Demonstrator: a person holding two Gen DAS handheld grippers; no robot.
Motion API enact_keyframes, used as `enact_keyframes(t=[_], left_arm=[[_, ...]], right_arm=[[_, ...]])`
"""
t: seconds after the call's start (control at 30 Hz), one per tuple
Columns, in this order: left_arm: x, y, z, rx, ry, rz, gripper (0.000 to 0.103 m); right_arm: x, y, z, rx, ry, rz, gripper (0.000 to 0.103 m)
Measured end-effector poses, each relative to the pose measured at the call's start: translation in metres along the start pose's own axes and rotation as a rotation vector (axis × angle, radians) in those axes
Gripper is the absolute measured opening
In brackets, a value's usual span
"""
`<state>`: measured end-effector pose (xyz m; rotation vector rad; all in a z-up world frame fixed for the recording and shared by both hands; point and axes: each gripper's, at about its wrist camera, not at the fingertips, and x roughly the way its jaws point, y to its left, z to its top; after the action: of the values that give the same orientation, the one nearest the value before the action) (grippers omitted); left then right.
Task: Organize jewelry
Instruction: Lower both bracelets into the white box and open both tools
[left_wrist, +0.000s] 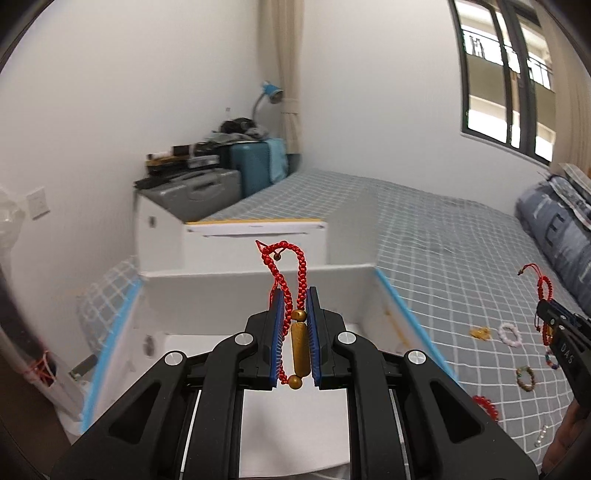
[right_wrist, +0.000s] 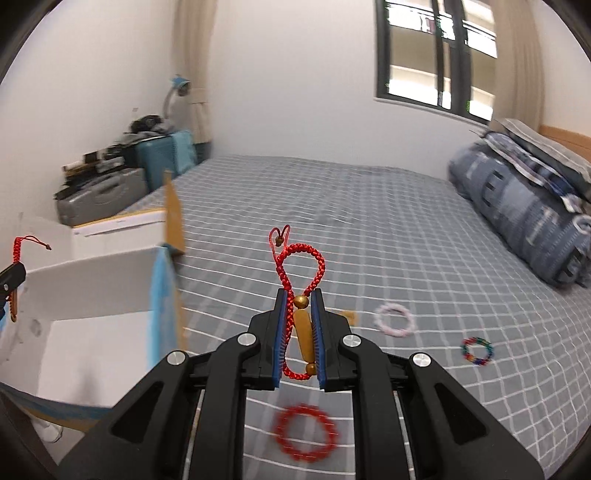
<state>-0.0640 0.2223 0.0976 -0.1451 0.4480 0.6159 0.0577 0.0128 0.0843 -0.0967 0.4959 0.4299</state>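
Note:
My left gripper (left_wrist: 295, 292) is shut on a red braided cord bracelet with gold beads (left_wrist: 300, 349), whose loop sticks out past the fingertips. It hangs over an open white box (left_wrist: 221, 291) edged with blue tape. My right gripper (right_wrist: 300, 292) is shut on a matching red-and-gold bracelet (right_wrist: 304, 336) above the bed, to the right of the white box (right_wrist: 92, 280). Each gripper shows at the edge of the other's view: the right gripper (left_wrist: 554, 317) and the left gripper (right_wrist: 11, 277). Loose on the sheet lie a pink bracelet (right_wrist: 394, 319), a rainbow bracelet (right_wrist: 477, 351) and a red beaded bracelet (right_wrist: 306, 432).
The bed (right_wrist: 369, 221) has a grey checked sheet and a folded blue quilt (right_wrist: 524, 214) at the right. Suitcases (left_wrist: 221, 181) and a blue lamp (left_wrist: 271, 92) stand in the far corner. A second white box (left_wrist: 229, 240) sits behind the open one. A window (right_wrist: 436, 55) is in the far wall.

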Motion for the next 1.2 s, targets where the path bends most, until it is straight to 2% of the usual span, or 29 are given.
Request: enact_keyframes(t=[0.17, 0.37, 0.43, 0.53, 0.6, 0.7, 0.8, 1.0, 1.2], left_arm=[[0.004, 0.034, 0.01, -0.047, 0.018, 0.05, 0.012], [0.032, 0.074, 0.026, -0.107, 0.134, 0.083, 0.012], [0.041, 0.078, 0.027, -0.109, 0.167, 0.1, 0.012], [0.065, 0.083, 0.019, -0.096, 0.277, 0.096, 0.012], [0.082, 0.085, 0.007, -0.088, 0.37, 0.079, 0.012], [0.096, 0.085, -0.004, -0.069, 0.443, 0.08, 0.012], [0.107, 0.084, -0.013, -0.068, 0.505, 0.057, 0.012], [0.121, 0.086, -0.023, -0.049, 0.569, 0.056, 0.013], [0.128, 0.087, -0.031, -0.048, 0.612, 0.055, 0.015]], right_arm=[[0.002, 0.061, 0.017, -0.062, -0.004, 0.091, 0.012], [0.018, 0.125, 0.023, -0.163, 0.04, 0.171, 0.012], [0.034, 0.145, 0.02, -0.208, 0.095, 0.177, 0.012], [0.057, 0.168, 0.015, -0.249, 0.204, 0.208, 0.012], [0.078, 0.179, 0.011, -0.254, 0.303, 0.222, 0.012], [0.101, 0.184, 0.003, -0.243, 0.458, 0.243, 0.012], [0.117, 0.188, -0.005, -0.244, 0.56, 0.249, 0.012], [0.133, 0.188, -0.026, -0.217, 0.671, 0.272, 0.012], [0.133, 0.191, -0.032, -0.217, 0.71, 0.266, 0.012]])
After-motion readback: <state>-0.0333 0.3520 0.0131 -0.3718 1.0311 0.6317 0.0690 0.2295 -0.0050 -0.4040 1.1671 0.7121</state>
